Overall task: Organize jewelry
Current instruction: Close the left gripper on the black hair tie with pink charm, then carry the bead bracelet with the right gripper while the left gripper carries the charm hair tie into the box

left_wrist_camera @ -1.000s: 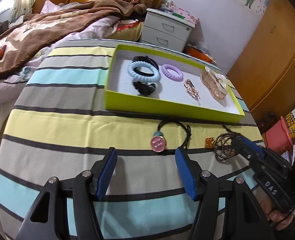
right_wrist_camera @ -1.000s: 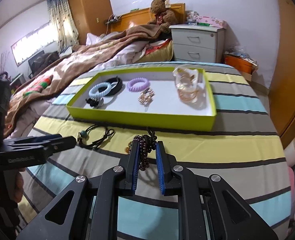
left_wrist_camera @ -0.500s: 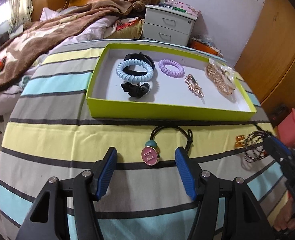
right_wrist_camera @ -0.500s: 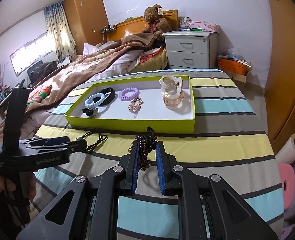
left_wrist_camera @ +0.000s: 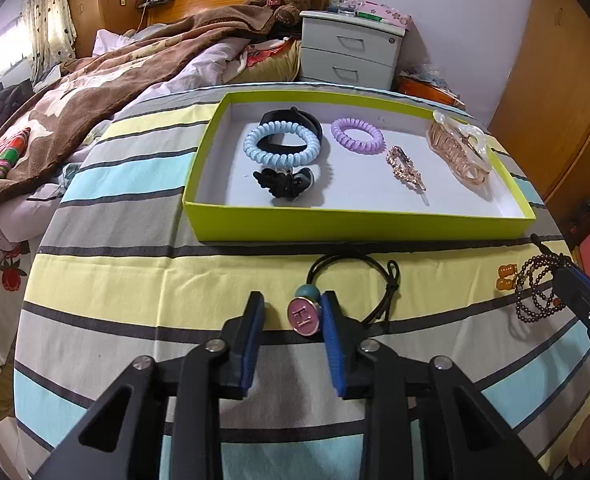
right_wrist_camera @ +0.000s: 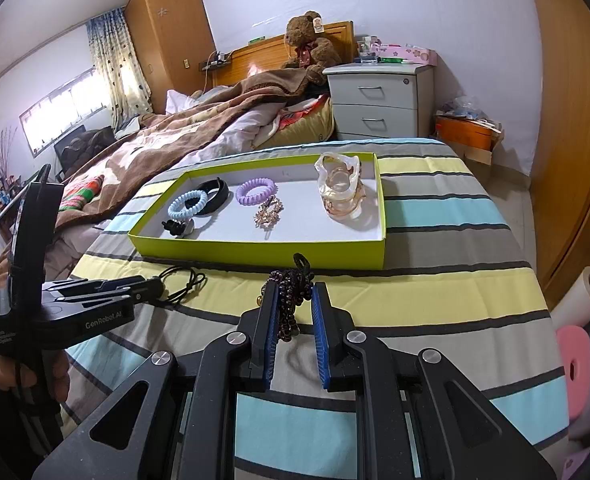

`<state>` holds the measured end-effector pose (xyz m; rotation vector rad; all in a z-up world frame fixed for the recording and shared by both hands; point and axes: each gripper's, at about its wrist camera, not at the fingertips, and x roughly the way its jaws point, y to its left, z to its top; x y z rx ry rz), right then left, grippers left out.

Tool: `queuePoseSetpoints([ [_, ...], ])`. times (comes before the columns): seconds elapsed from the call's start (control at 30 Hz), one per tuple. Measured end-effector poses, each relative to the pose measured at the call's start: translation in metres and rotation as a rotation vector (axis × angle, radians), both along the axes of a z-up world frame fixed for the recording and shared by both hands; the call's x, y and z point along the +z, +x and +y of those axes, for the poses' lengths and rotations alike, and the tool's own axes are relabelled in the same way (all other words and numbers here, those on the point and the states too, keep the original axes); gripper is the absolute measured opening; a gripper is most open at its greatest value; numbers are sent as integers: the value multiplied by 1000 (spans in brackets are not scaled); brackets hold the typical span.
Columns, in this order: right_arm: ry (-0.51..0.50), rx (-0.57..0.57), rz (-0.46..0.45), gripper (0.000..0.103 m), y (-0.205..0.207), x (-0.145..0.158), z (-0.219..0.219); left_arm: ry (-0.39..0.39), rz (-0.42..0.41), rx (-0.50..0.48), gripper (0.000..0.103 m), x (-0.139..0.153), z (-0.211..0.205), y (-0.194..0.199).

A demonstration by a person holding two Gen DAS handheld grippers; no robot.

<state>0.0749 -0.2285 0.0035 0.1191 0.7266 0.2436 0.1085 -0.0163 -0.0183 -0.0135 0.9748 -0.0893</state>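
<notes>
Blue-padded, the left gripper [left_wrist_camera: 291, 310] reaches low and level over the striped surface [left_wrist_camera: 135, 280], its fingers half open around a pink round charm [left_wrist_camera: 304, 316] marked H. The charm lies just inside the right finger pad, touching it or nearly so, with a clear gap to the left pad. A teal bead [left_wrist_camera: 305, 292] sits just ahead of the charm, and the black elastic cord [left_wrist_camera: 359, 264] loops forward and to the right of the fingertips. Straight ahead of the fingers stands the lime-green tray [left_wrist_camera: 335, 226], holding a light blue coil hair tie [left_wrist_camera: 281, 147] over a black band [left_wrist_camera: 295, 118], a black scrunchie [left_wrist_camera: 283, 182], a purple coil hair tie [left_wrist_camera: 357, 135], a gold hair clip [left_wrist_camera: 405, 168] and a clear amber claw clip [left_wrist_camera: 459, 148]. Far right of the fingers, a dark beaded bracelet [left_wrist_camera: 539, 292] hangs from the other tool, beside a small orange charm [left_wrist_camera: 505, 278].

From the right wrist, the right gripper [right_wrist_camera: 293, 300] is held level above the surface [right_wrist_camera: 435, 300], its fingers narrowly parted with the dark beaded bracelet [right_wrist_camera: 289, 298] bunched between them; the beads press against the left pad, and whether the right pad touches them I cannot tell. The bracelet's black cord loop pokes up just past the fingertips. Ahead lies the lime-green tray [right_wrist_camera: 263, 254]. To the left of the fingers, the left gripper [right_wrist_camera: 151, 286] is seen side-on, tips down at the black elastic cord [right_wrist_camera: 187, 280], gripped by a hand [right_wrist_camera: 35, 372] at the frame edge.
</notes>
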Motion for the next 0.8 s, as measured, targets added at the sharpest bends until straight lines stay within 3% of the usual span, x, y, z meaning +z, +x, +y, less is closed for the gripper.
queuePoseSetpoints([
  [0.1, 1, -1, 0, 17, 0, 0, -1, -5, -1, -5, 18, 0, 0, 0],
  [0.8, 1, -1, -18, 17, -3, 4, -2, -54, -32, -16, 18, 15, 4, -8],
])
